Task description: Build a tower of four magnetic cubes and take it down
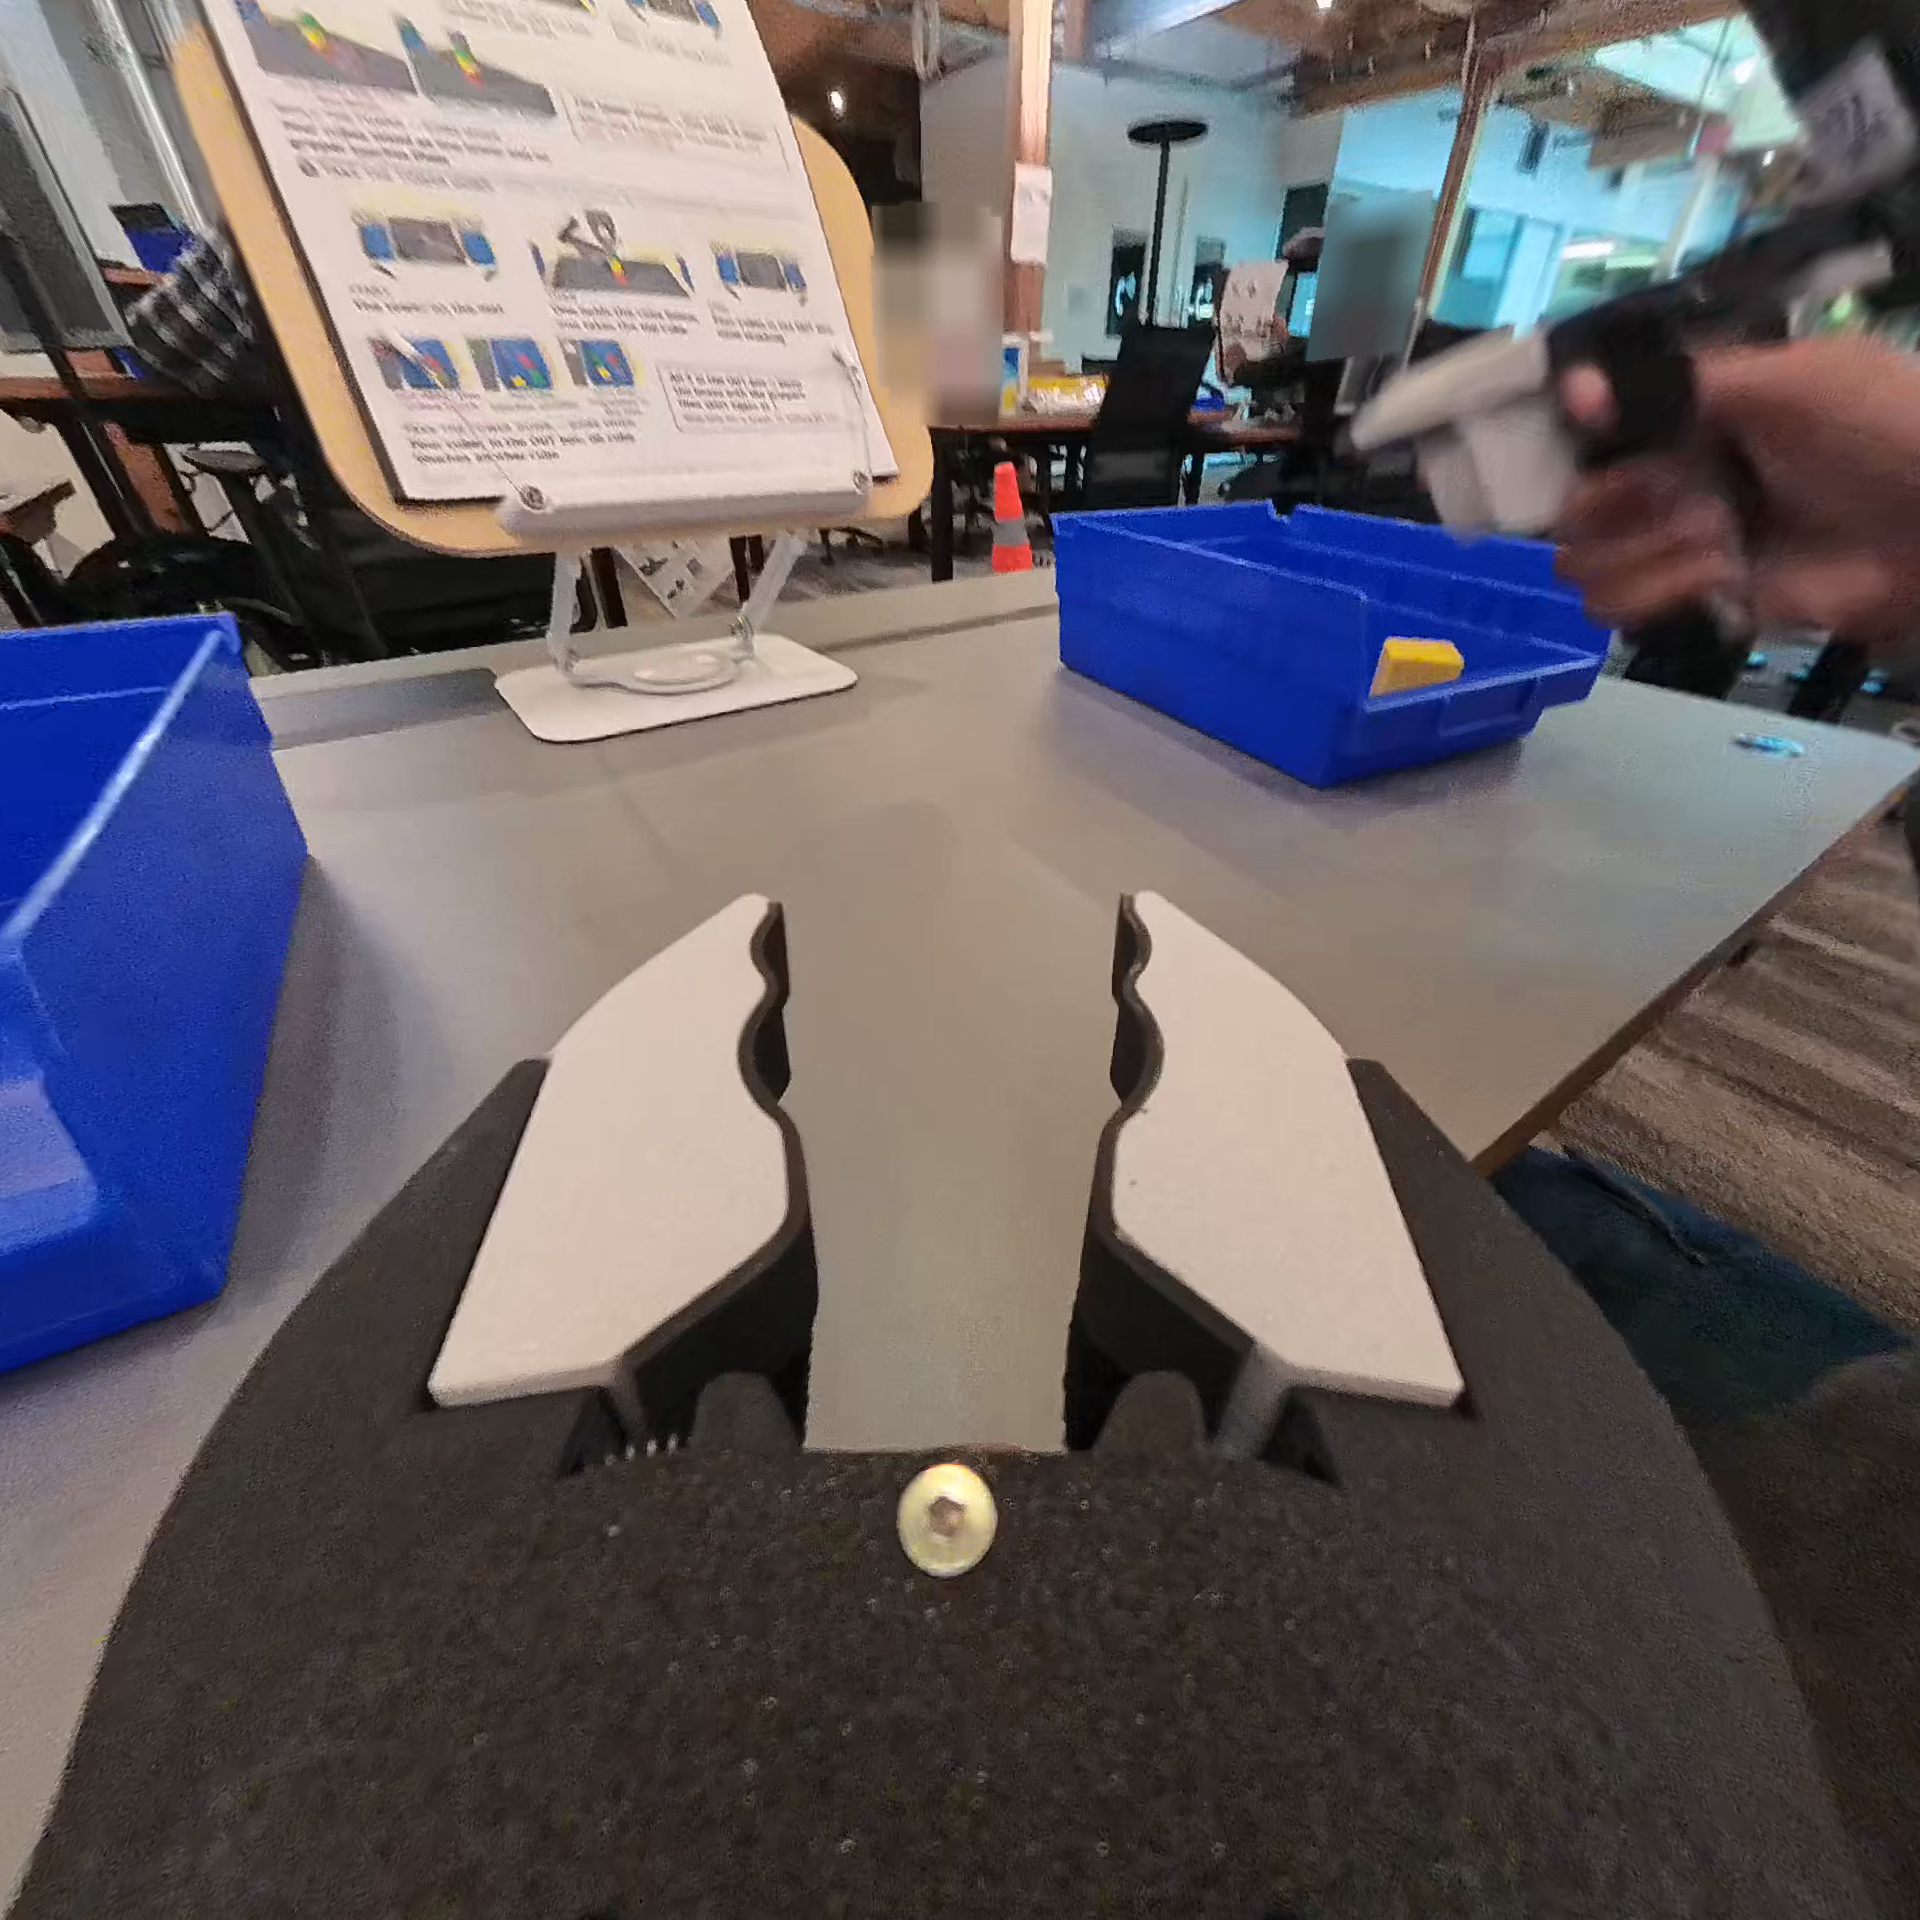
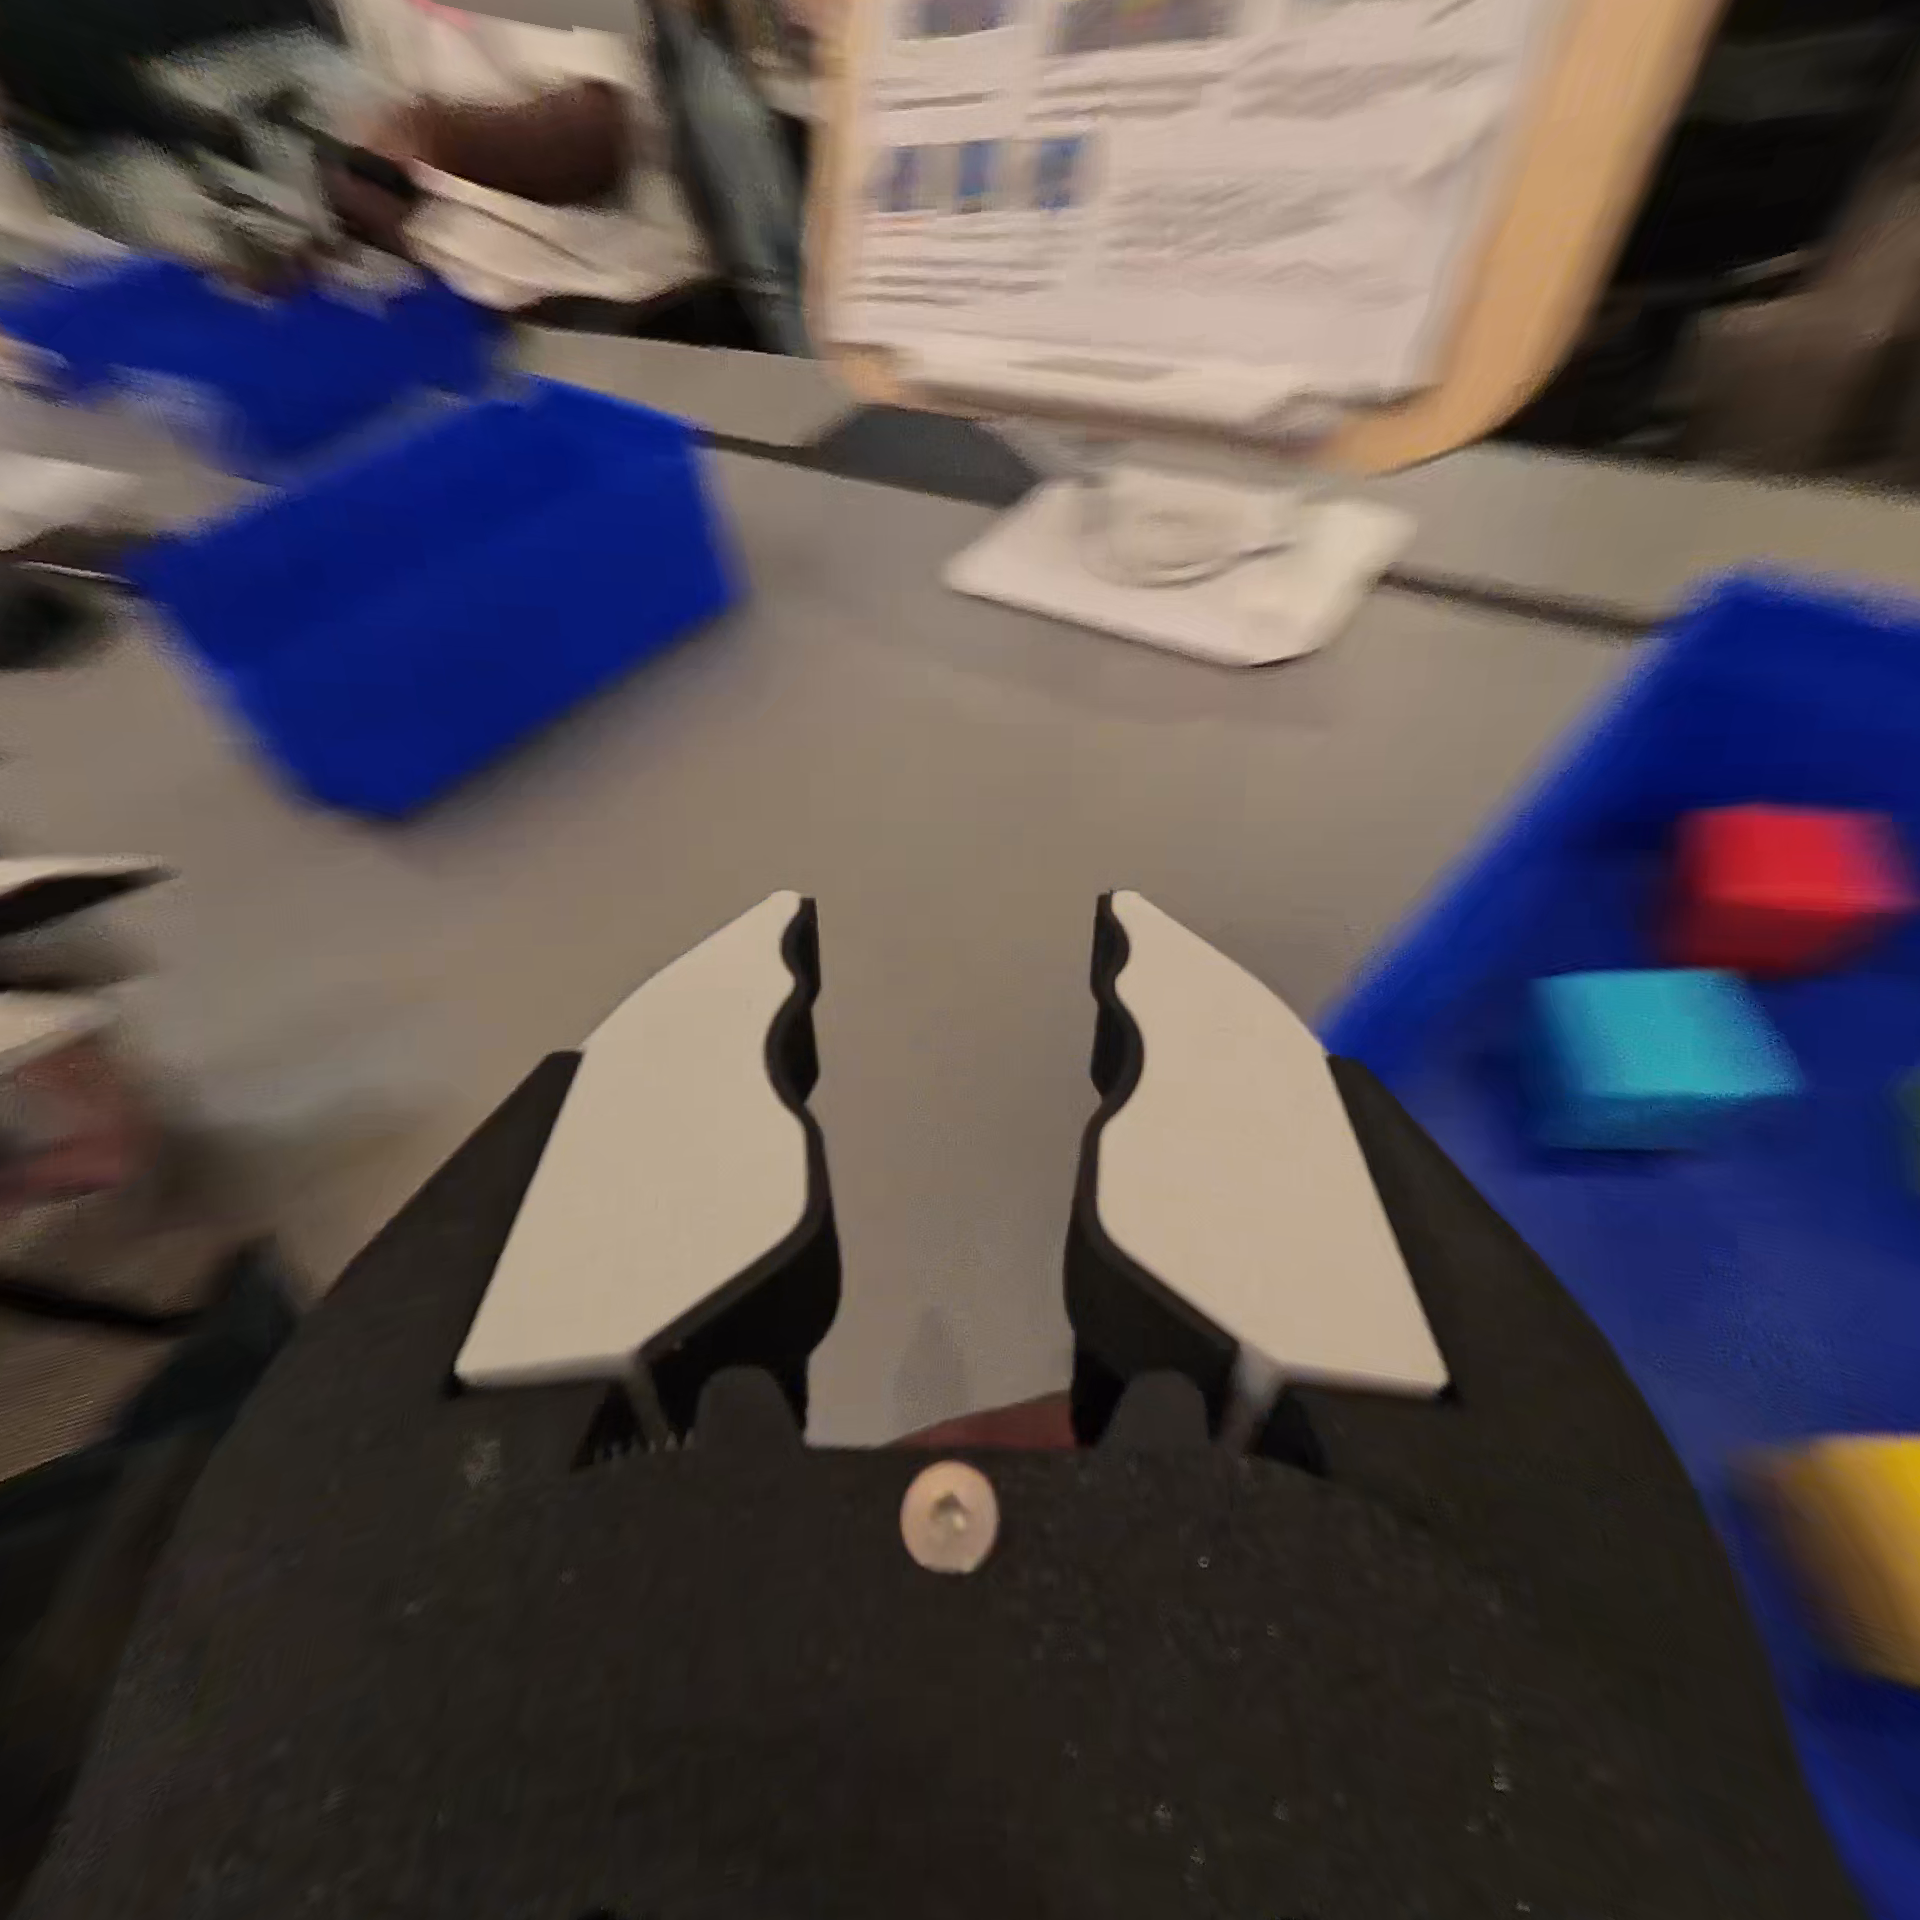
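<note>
My left gripper [image 1: 948,904] is open and empty over the bare grey table [image 1: 935,810]. A blue bin [image 1: 1320,644] at the far right holds a yellow cube [image 1: 1415,665]. The right gripper, held in a hand, hovers above that bin [image 1: 1475,436], blurred. In the right wrist view my right gripper [image 2: 956,904] is open and empty over the table. The blue bin [image 2: 1538,1299] lies just right of it and holds a red cube [image 2: 1777,883], a cyan cube [image 2: 1652,1049] and a yellow cube [image 2: 1849,1548]. This view is motion-blurred.
A second blue bin [image 1: 125,987] stands at the left, also in the right wrist view [image 2: 436,592]. An instruction board on a white stand [image 1: 582,312] is at the back of the table [image 2: 1164,208]. The table's right edge [image 1: 1662,997] drops to carpet.
</note>
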{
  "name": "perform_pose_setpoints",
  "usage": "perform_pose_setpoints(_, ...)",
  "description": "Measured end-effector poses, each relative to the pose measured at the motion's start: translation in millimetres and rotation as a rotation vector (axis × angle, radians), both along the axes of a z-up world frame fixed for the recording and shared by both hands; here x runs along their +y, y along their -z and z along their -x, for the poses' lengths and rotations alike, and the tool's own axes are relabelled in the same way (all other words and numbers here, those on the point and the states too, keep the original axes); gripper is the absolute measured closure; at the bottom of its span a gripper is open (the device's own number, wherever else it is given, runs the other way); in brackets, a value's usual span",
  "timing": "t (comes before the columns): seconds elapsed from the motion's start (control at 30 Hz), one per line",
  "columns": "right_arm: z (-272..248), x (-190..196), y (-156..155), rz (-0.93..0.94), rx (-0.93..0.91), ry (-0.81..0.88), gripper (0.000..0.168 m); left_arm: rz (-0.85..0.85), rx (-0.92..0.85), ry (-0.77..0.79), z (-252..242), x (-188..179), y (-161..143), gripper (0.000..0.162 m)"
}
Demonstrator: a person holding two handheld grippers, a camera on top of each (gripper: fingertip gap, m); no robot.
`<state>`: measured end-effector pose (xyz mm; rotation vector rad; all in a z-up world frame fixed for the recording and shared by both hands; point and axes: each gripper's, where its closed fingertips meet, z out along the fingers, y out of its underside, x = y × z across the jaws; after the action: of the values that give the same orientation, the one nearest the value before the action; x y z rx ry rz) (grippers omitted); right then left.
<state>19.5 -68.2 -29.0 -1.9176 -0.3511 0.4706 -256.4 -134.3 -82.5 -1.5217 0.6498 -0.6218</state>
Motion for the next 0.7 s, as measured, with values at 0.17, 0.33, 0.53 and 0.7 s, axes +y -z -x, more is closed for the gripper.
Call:
perform_pose_setpoints(0.17, 68.9, -66.4, 54.3, -0.03, 0.206, -0.043, 0.112, 0.046, -0.021, -0.061, 15.3, 6.3, -2.5, 0.119)
perform_pose_setpoints(0.33, 80.9, -106.2, 71.5, -0.103, 0.228, 0.073, 0.114, 0.154, -0.055, -0.031, 14.6, 11.9, 7.6, 0.114)
perform_pose_setpoints(0.53, 96.7, -118.6, 81.4, -0.168, 0.109, -0.008, 0.117, 0.176, -0.01, -0.049, 10.1, 15.4, 16.2, 0.114)
perform_pose_setpoints(0.7, 95.8, -113.0, 95.4, -0.125, 0.085, -0.014, 0.117, 0.181, 0.033, -0.041, 3.7, 12.1, 21.7, 0.111)
